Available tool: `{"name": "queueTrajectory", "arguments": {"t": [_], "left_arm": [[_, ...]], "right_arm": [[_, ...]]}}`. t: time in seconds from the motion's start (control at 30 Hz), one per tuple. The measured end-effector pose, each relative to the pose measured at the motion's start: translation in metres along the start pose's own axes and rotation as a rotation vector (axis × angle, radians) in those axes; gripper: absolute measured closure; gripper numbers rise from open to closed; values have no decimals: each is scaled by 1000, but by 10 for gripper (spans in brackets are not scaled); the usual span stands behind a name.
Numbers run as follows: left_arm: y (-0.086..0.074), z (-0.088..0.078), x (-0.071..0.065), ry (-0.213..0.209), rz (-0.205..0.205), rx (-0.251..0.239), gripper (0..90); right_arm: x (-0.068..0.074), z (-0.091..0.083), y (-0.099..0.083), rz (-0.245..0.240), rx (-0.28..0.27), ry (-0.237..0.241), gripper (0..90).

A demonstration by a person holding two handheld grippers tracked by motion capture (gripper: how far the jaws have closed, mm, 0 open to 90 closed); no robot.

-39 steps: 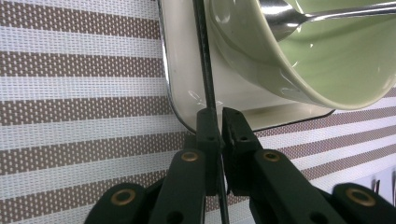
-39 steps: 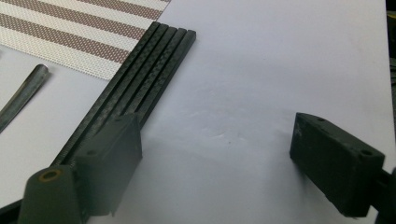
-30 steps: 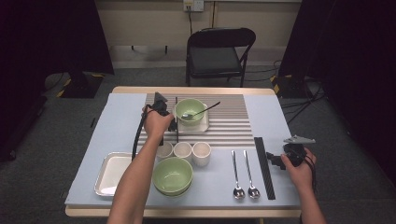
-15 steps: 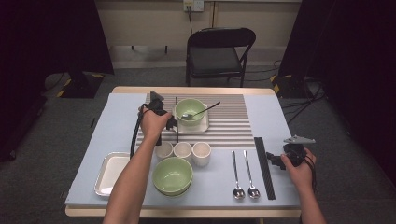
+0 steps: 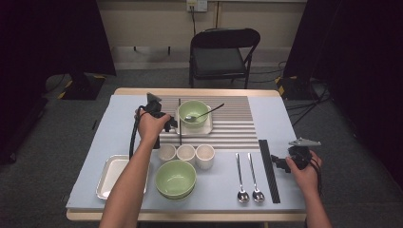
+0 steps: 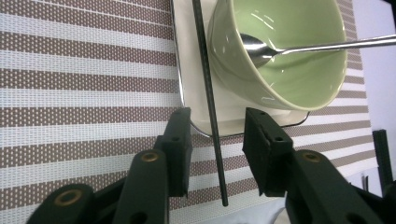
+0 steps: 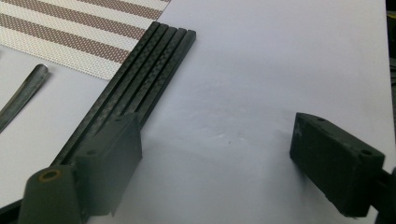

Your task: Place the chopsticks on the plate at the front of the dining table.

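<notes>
Two grippers are in use. We hold the left gripper (image 6: 217, 135) over the brown-and-white striped placemat (image 5: 237, 124), and its jaws have just been opening: they now stand partly apart, with a thin black chopstick (image 6: 208, 93) lying between them, clear of both pads. This chopstick rests on the placemat, with its length crossing the left edge of a white square plate (image 5: 207, 127). On that plate sits one pale green ceramic bowl (image 6: 285, 56), tilted toward the camera in the left gripper view, with one metal spoon (image 6: 299, 46) lying inside it.

We hold the right gripper (image 7: 215, 154) low over the pale blue table cover (image 5: 280, 114) at the right side; its jaws stand wide apart and hold nothing. A flat bundle of four black chopsticks (image 7: 140, 79) lies just beside its left jaw.

Nearer us we count three small white cups (image 5: 186, 153) in a row, one second green bowl (image 5: 176, 178), one metal tray (image 5: 110, 175), and two metal spoons (image 5: 249, 176) lying side by side.
</notes>
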State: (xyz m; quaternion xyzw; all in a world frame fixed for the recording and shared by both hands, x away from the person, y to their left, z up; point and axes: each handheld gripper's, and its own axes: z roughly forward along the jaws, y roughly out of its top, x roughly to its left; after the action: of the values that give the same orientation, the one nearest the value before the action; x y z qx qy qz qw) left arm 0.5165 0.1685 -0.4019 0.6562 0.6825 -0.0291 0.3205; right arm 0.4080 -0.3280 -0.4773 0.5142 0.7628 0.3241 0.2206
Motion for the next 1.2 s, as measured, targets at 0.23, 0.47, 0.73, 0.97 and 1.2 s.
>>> {"name": "queueTrajectory", "arguments": {"t": [0.23,0.47,0.73,0.97,1.2], "left_arm": [[-1,-6,1,-2,-10,-23,546],[-2,-12,2,-7,-5,-43,477],[-3,-16,3,-3,24,-62,412],[-5,-21,4,-18,42,-64,399],[-10,-26,12,-12,46,-71,391]], "right_arm": [[0,0,0,1,-1,0,151],[0,0,0,2,-1,0,152],[0,0,0,0,0,1,151],[0,0,0,2,-1,1,151],[0,0,0,2,0,1,151]]}}
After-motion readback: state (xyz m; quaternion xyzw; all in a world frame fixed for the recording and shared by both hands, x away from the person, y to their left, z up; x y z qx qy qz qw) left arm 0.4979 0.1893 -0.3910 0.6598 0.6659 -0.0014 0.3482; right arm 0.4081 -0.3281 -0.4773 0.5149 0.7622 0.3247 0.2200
